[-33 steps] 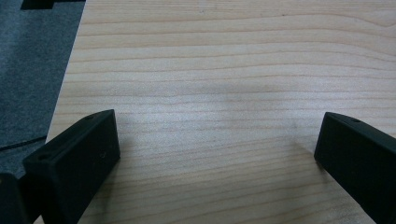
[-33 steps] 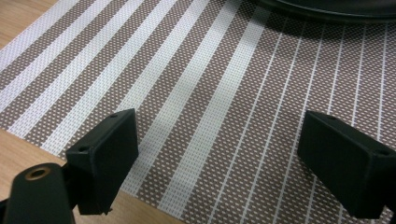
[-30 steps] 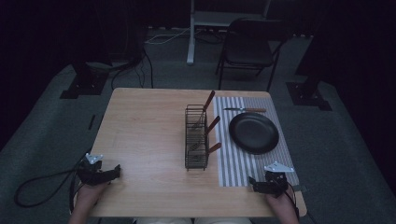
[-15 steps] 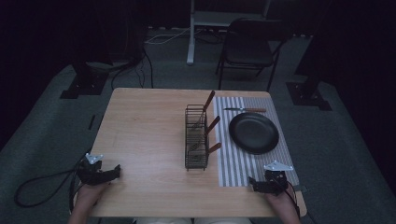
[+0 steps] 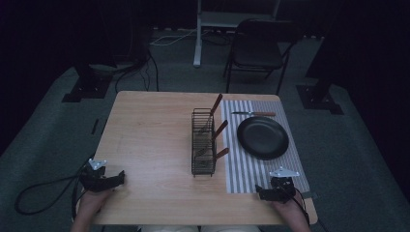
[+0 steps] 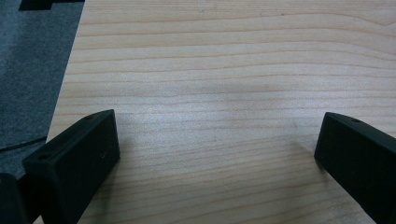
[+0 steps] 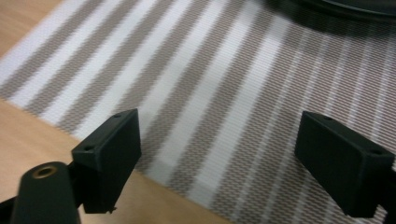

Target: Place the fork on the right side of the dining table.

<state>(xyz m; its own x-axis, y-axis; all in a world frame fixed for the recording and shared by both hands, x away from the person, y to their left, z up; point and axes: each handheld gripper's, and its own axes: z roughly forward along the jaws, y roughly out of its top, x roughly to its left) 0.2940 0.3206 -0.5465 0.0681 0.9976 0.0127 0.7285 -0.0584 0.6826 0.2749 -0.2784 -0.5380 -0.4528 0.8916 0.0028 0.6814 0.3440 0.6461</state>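
A black wire rack (image 5: 203, 142) stands mid-table and holds three wooden-handled utensils (image 5: 219, 129). To its right a striped placemat (image 5: 251, 171) carries a black plate (image 5: 263, 137), with a wooden-handled knife (image 5: 254, 114) lying beyond the plate. My left gripper (image 5: 116, 180) rests at the table's near left corner, open over bare wood (image 6: 219, 130). My right gripper (image 5: 261, 193) sits at the near right, open over the placemat's near edge (image 7: 219, 135), with the plate's rim (image 7: 336, 7) at the top of its view. Nothing is between either pair of jaws.
The wooden table (image 5: 150, 140) has bare wood left of the rack. A folding chair (image 5: 258, 50) and a white stand (image 5: 198, 34) are on the carpet beyond the far edge. A cable (image 5: 38, 191) trails off to the left.
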